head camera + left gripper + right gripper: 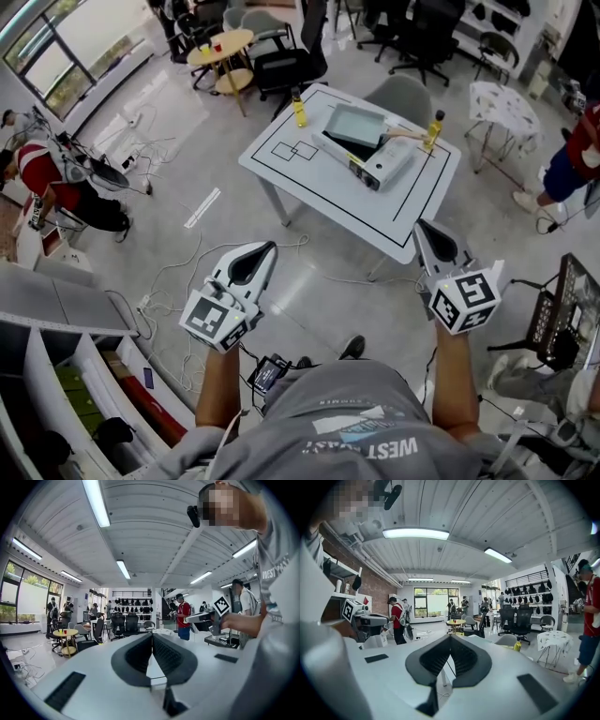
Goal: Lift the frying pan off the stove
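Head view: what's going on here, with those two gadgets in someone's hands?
A person stands back from a white table, holding a gripper in each hand. The left gripper and the right gripper are both shut and empty. On the table, the frying pan sits on a portable stove, untouched, with two yellow bottles nearby. The lifting has not yet begun.

I stand in an open lab-like office: black swivel chairs [291,64] behind the white desk [317,187], loose cables [192,258] on the floor left of it, strip lights [416,533] overhead.
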Demonstrator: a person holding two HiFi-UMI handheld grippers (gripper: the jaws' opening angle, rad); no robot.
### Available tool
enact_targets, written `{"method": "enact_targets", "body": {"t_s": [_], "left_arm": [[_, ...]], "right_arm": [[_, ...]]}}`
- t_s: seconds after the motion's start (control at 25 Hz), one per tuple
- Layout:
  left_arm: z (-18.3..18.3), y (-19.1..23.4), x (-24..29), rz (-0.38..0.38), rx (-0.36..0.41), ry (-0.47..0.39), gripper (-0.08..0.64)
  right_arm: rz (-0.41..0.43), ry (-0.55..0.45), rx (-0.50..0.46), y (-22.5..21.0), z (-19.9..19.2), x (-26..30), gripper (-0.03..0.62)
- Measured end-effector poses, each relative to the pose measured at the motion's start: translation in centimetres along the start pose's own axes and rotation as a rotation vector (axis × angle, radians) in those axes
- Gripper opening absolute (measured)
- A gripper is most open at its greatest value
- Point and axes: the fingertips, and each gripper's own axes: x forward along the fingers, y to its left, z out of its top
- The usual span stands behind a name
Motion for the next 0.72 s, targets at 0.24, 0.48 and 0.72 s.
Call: {"method": "enact_targets", "body": {"t_s": [0.24, 0.48, 0.72], "left_arm": [[0.7, -1.3, 2.5, 0.016, 0.025, 0.011, -0.002], [0.5, -1.9, 5.0, -0.008, 0.036, 0.021, -0.002], [0.5, -0.5, 7.7, -0.057, 0.039, 0.019, -0.002]], "right_arm": [[0.020, -0.016, 0.014, -2.9, -0.2, 0.0, 0.011], [0.009, -0.009, 0.038, -5.2, -1.3, 0.3, 0.011], [-0.038, 0.006, 0.043, -7.0, -1.6, 0.8, 0.011]]}}
